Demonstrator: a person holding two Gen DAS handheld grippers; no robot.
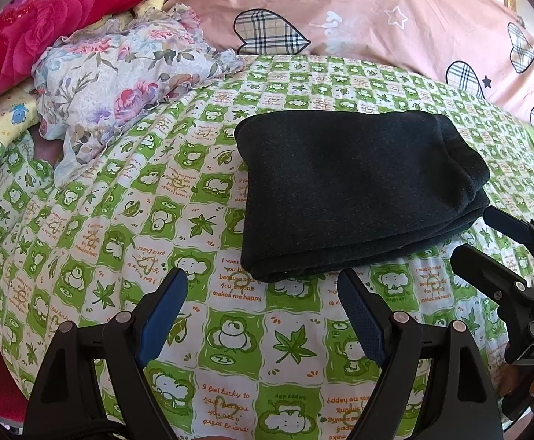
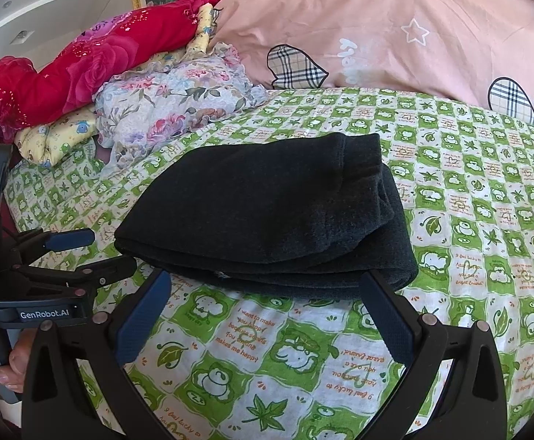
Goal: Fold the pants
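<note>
Though folded thick and soft on the bed (image 1: 230,337), looked light, limp and slip-prone: pants (image 1: 351,190), best pinched along the near fold, left gripper (image 1: 263,286) and right gripper (image 2: 267,286) jaws wide, empty.

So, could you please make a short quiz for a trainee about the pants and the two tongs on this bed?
1. True or false: the dark pants lie folded in a stack on the green checked sheet.
2. Multiple choice: the right tongs are (A) shut on the pants, (B) open and empty, (C) holding a pillow.
3. Fill in: the left tongs are ____ and grip nothing.

Key: 1 true; 2 B; 3 open.
</note>
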